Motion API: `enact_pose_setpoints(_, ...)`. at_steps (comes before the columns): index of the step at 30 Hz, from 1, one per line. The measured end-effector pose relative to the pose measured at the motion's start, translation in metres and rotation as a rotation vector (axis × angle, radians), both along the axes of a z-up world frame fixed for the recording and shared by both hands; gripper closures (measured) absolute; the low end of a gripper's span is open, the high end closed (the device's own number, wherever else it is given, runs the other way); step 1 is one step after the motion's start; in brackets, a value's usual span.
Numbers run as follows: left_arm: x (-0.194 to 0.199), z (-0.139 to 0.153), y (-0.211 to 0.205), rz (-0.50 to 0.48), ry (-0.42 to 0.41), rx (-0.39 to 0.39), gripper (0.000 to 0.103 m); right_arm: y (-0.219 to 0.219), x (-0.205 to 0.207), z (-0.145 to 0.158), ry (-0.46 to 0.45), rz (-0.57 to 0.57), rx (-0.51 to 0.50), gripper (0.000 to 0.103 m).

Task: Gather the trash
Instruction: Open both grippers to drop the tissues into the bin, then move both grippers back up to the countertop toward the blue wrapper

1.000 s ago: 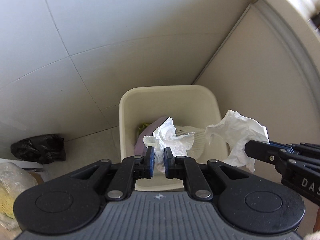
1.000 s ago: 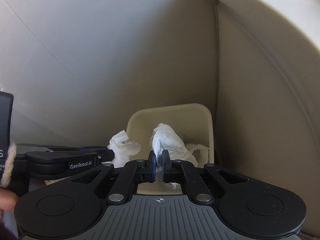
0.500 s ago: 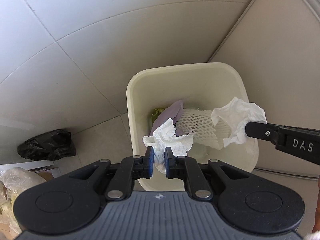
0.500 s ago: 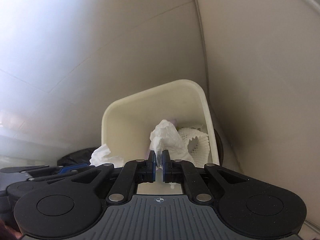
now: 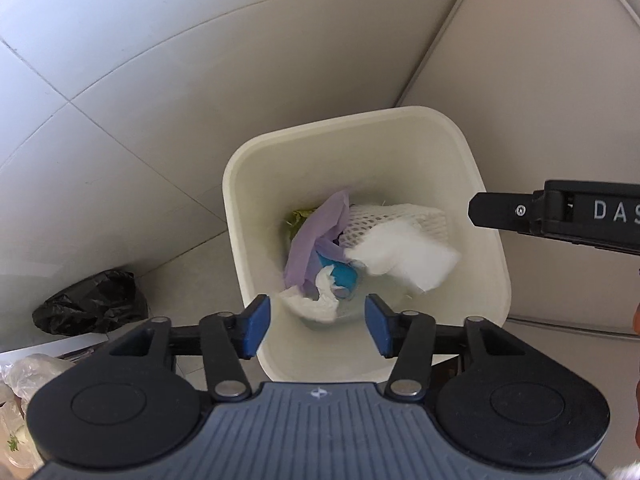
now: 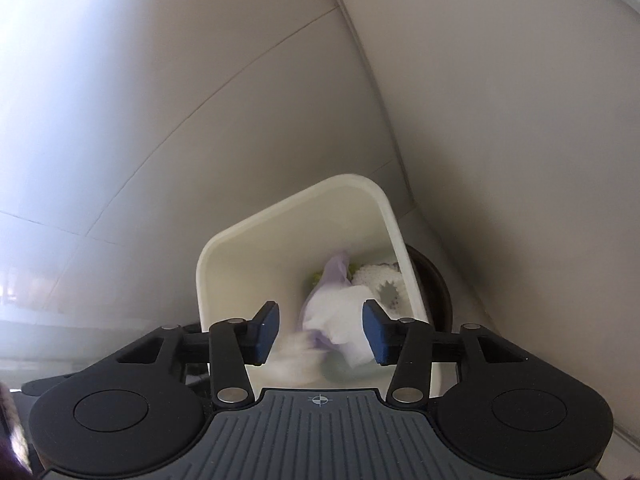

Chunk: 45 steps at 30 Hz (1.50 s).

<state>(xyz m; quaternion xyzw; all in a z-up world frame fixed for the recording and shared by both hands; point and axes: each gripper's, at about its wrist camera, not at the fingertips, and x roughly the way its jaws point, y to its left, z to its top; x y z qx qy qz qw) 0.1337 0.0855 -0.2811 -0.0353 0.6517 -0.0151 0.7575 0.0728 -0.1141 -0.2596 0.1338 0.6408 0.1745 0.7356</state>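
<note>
A cream trash bin (image 5: pixel 460 148) stands on the tiled floor; it also shows in the right wrist view (image 6: pixel 224 256). Inside lie a purple bag (image 5: pixel 316 236), white foam netting (image 5: pixel 396 214), a blue item (image 5: pixel 342 274) and a crumpled tissue (image 5: pixel 320 300). A second white tissue (image 5: pixel 404 258) is blurred over the bin's inside; it also shows in the right wrist view (image 6: pixel 340 316). My left gripper (image 5: pixel 316 330) is open and empty above the bin's near rim. My right gripper (image 6: pixel 320 330) is open and empty above the bin; one of its fingers (image 5: pixel 504 210) reaches in from the right.
A black plastic bag (image 5: pixel 90 302) lies on the floor left of the bin. A clear bag with items (image 5: pixel 24 384) sits at the lower left. A beige panel (image 5: pixel 540 80) stands right behind the bin. Grey floor tiles (image 5: pixel 160 60) spread beyond.
Both grippers have opened and let go of their tissues, which dropped into the bin. Both grippers moved closer over the bin.
</note>
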Motion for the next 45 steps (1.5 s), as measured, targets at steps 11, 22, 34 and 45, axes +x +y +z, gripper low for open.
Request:
enact_pose_setpoints(11, -0.006, 0.005, 0.001, -0.003, -0.007, 0.015, 0.038, 0.001, -0.003, 0.007, -0.01, 0.02, -0.006, 0.037)
enact_pose_setpoints(22, -0.023, 0.014, 0.015, 0.002, -0.029, 0.027, 0.027, 0.004, -0.017, 0.036, -0.066, 0.064, 0.008, 0.032)
enact_pose_setpoints(34, -0.042, 0.026, 0.035, 0.031, -0.04, 0.058, 0.012, 0.002, -0.035, 0.073, -0.148, 0.101, 0.006, 0.023)
enact_pose_setpoints(45, -0.054, 0.052, 0.042, 0.065, -0.055, 0.05, 0.002, -0.004, -0.054, 0.113, -0.26, 0.116, -0.015, 0.016)
